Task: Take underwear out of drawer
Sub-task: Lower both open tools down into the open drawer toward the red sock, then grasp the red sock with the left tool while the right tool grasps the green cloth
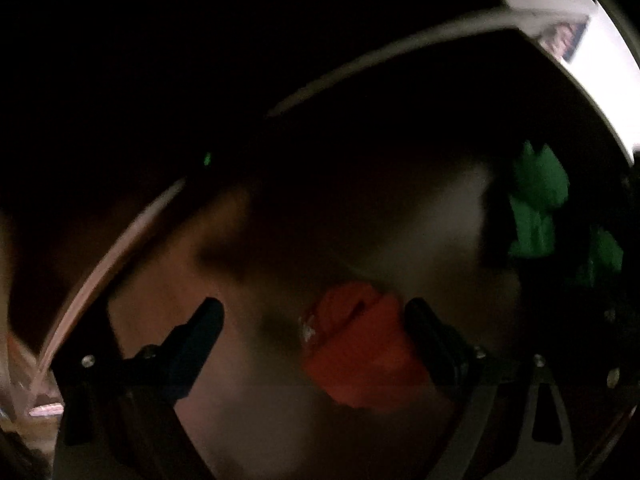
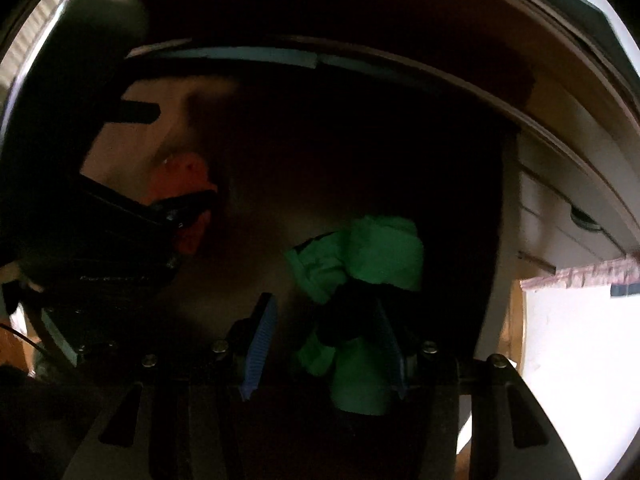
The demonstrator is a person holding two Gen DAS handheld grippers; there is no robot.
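Red underwear (image 1: 360, 348) bunched on drawer floor (image 1: 256, 412), lying between L gripper (image 1: 314, 322) fingers, pressed against its right finger; gap to left finger. L jaws spread wide, clamping nothing. Green underwear (image 2: 360, 256) crumpled ahead of R gripper (image 2: 326, 320), part lying between fingers, against right one. R jaws apart, not closed on cloth. L gripper seen from R wrist cam at upper left, red item at its tip. Drawer interior dark; detail poor. Drawer front edge (image 2: 400, 62) arcs above both.
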